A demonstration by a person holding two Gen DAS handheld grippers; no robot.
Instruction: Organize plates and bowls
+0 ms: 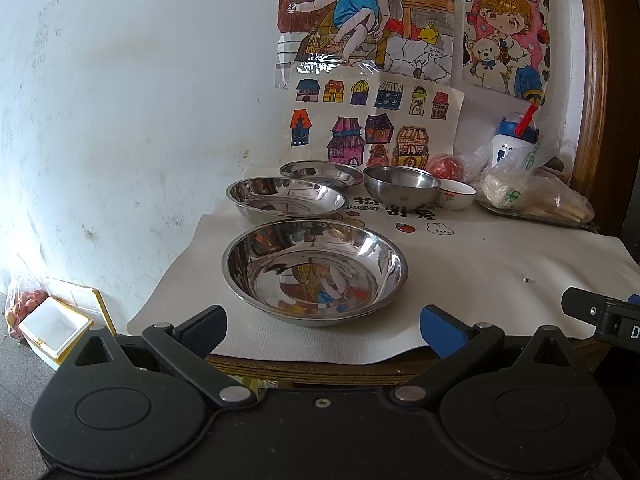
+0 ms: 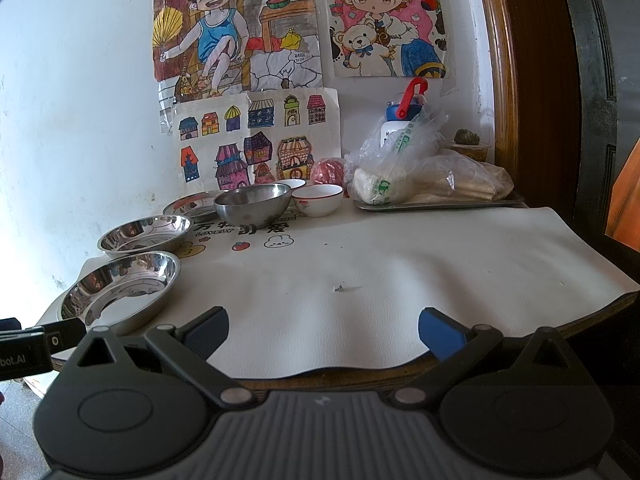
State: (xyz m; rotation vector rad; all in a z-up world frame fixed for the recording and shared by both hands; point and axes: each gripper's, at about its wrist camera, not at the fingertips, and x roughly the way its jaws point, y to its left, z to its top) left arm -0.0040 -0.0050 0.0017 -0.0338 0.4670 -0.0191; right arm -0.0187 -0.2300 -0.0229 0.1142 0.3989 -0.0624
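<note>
While both grippers hang at the near edge of the table with their jaws spread wide and nothing between them, no dish is yet in hand, so the step, as I judge it, is the first pick. The left gripper (image 1: 323, 326) points straight at the near plate (image 1: 316, 270), a shallow steel dish on the white mat (image 1: 500, 276). Behind it sit a second plate (image 1: 285, 199) and a third plate (image 1: 320, 173), each apart from the next. To their right stands a steel bowl (image 1: 401, 187), with a white bowl (image 1: 456, 193) just beside it; from the right wrist another white rim seems to peep out behind the steel bowl. The right gripper (image 2: 323, 328) faces bare mat, well away from any dish.

To do it well, I would take the near plate by its rim, one finger inside and one under the lip, and close firmly, since polished steel likely slips. Lift it level, then set it into the second plate squarely so it nests. The right gripper may suit the bowls, being nearer that side. The tray (image 2: 440, 203) of bagged food should be left alone.
</note>
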